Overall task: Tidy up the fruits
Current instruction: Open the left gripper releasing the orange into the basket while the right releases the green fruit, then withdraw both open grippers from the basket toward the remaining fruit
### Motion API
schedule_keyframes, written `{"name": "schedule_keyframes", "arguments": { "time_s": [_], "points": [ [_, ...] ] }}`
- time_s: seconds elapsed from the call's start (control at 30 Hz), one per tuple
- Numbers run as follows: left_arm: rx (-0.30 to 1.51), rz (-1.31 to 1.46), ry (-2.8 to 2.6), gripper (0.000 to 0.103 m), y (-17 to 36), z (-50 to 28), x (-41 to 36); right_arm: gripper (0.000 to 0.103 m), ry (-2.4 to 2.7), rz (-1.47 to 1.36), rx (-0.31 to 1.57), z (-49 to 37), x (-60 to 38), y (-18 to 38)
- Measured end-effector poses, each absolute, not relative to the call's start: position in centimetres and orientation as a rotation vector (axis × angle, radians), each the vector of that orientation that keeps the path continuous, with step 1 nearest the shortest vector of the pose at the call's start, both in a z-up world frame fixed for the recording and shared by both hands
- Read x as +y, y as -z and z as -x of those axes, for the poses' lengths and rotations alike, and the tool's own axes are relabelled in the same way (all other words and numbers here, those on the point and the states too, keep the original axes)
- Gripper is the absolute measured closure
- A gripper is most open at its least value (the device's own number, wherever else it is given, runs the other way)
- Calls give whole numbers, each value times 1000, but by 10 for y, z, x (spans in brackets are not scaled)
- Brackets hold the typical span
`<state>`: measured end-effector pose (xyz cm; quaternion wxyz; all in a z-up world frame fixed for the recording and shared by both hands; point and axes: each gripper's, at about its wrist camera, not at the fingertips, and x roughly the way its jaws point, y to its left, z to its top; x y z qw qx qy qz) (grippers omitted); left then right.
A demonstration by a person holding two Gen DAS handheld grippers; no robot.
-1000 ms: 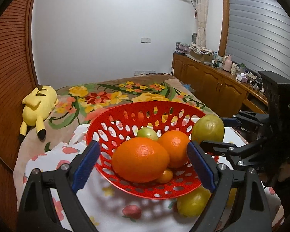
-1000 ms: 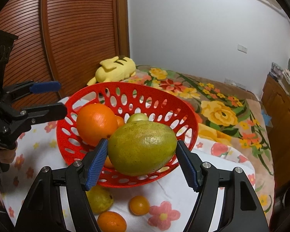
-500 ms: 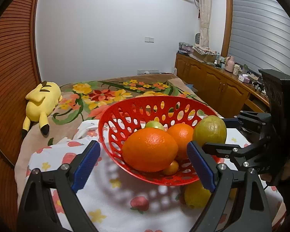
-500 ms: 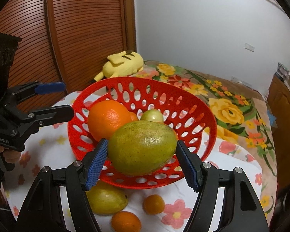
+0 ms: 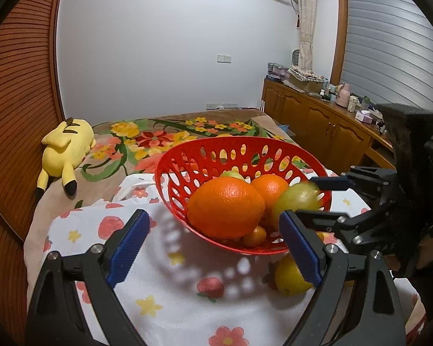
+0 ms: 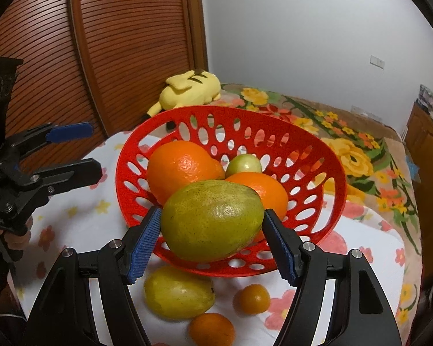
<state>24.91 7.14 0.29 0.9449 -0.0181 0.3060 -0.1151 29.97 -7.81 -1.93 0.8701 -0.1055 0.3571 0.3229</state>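
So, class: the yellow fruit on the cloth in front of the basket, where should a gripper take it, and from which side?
Grip the yellow fruit across its short middle, coming from above: it lies on its side, long axis across the view, and the basket rim overhangs behind.

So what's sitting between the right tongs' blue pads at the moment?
A large green mango fills the gap of the right tongs, both blue pads against its sides, over the near rim of the red basket. The right wrist view shows it.
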Motion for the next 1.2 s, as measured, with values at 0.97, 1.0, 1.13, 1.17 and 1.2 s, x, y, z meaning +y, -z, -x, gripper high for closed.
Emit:
{"name": "schedule_keyframes", "arguments": {
  "time_s": [0.97,1.0,1.13,1.17,1.2],
  "points": [
    [637,-8,361,11,0,-199,22,27,-518,153,703,-205,-155,1],
    [642,-8,363,11,1,-199,21,27,-516,157,707,-203,-155,4],
    [661,-9,363,11,8,-196,19,29,-512,166,724,-193,-157,15],
    [665,-8,364,11,10,-194,18,29,-512,167,731,-191,-157,18],
    [669,-5,364,11,12,-193,18,31,-512,167,738,-189,-157,21]
  ]
}}
